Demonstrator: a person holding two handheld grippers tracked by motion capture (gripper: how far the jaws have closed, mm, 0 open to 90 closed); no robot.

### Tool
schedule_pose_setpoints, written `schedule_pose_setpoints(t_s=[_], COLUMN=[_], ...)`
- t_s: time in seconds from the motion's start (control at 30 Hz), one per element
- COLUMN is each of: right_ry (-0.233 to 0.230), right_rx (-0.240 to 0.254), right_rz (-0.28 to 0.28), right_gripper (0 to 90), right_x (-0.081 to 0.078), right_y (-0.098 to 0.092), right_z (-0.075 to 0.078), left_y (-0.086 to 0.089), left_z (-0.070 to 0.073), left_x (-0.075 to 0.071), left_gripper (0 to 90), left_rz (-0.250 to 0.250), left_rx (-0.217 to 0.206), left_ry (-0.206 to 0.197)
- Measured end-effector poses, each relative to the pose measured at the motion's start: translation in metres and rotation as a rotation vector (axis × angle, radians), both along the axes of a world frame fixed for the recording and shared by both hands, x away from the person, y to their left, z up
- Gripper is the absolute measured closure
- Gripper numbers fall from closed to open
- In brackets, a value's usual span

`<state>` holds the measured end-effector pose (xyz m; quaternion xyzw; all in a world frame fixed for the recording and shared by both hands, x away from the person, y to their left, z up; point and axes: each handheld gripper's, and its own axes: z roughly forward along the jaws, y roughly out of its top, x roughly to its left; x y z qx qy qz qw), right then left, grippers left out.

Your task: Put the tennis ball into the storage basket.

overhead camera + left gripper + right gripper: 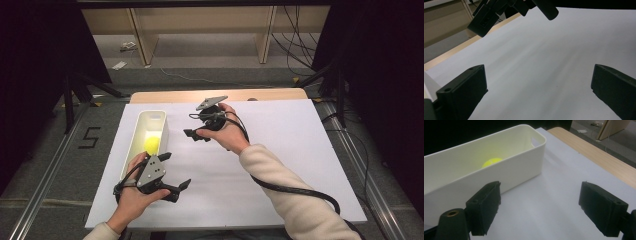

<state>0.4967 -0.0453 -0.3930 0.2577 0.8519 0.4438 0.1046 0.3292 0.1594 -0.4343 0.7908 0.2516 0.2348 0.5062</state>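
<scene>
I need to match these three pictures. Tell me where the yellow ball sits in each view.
High view: ball left of centre, inside the white bin.
Left gripper view: not in it.
Right gripper view: ball upper left, behind the bin's near wall.
Shared landmark: white sheet.

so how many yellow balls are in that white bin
1. A single yellow ball lies on the floor of the white bin, about midway along it. In the right gripper view the near wall hides the ball's lower part, so another there can't be ruled out.
</scene>
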Motion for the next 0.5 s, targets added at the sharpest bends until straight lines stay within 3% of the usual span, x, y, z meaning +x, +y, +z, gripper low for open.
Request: schedule_pose_setpoints(t_s=[0.5], right_ry=[-0.003], right_rx=[0.004], right_rz=[-0.029], right_gripper=[18.5], right_x=[-0.004], right_y=[-0.020], right_z=[-0.001], left_y=[0.000], left_z=[0.000], left_x=[0.000], left_gripper=[0.0], left_rz=[0.003], left_rx=[-0.002], left_ry=[0.002])
